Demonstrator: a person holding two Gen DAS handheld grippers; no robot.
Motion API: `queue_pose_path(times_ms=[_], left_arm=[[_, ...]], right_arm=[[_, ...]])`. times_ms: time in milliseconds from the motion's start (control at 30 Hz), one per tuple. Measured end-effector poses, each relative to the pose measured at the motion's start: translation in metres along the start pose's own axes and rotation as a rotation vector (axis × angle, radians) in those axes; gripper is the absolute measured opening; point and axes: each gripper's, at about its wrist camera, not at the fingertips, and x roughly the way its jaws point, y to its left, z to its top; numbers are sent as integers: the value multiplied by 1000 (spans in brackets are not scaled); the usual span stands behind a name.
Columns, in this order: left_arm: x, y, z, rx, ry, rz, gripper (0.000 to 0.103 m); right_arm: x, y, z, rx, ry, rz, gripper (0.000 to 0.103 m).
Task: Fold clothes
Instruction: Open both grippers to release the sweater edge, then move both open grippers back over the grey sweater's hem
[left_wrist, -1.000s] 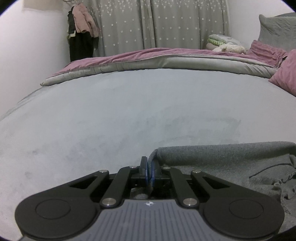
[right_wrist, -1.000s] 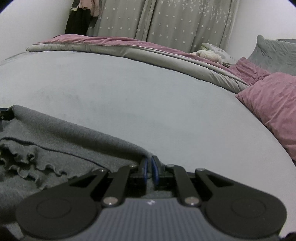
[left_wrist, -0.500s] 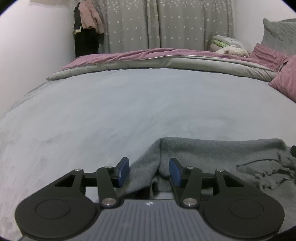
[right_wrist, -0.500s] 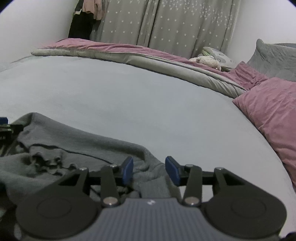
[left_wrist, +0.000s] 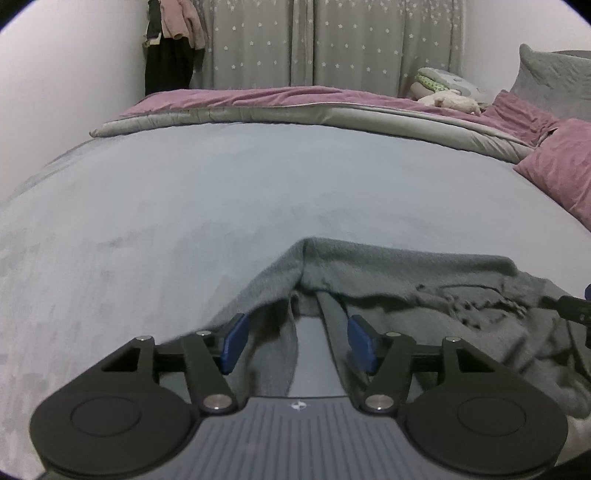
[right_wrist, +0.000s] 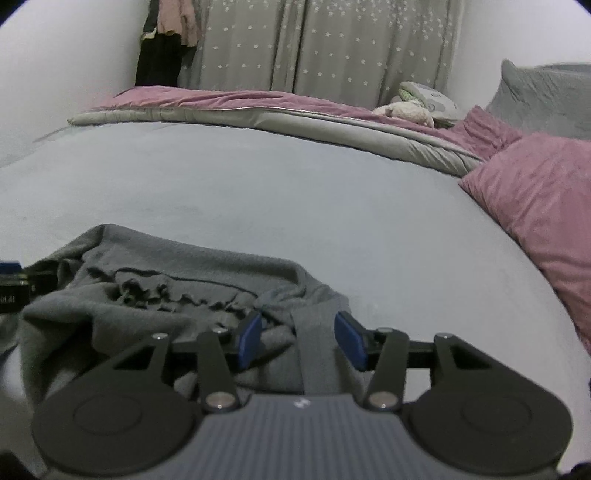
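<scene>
Left gripper and right gripper both gaped wide, gripping nothing; my grey garment lay doubled but rumpled low on the bed, folding unfinished.

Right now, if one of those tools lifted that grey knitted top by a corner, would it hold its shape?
Probably not. The grey top lies slumped in soft folds with a ruffled trim, so it would likely sag and drape. It looks light. Its fuzzy knit on the bed seems unlikely to slide freely.
</scene>
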Motion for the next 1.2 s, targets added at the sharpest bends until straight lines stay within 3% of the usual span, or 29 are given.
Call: queue_pose_path(times_ms=[400,633,800,933,1200], left_arm=[[-35,3,-32,-83,76,-91,62],[-41,6,-50,-152,125,-156,62],[-37,6,-51,-200,204,-227,62],[-38,7,-50,-268,213,-266,62],[-29,-6,-53,-238,235,-268,62]], right_arm=[[-36,-20,-40,162,40,69,53],[-41,-27,-60,223,112,110,55],[-40,-33,-63,268,164,172,70],[-36,-38,-66,307,206,208,71],[-25,-26,-73,304,250,206,73]])
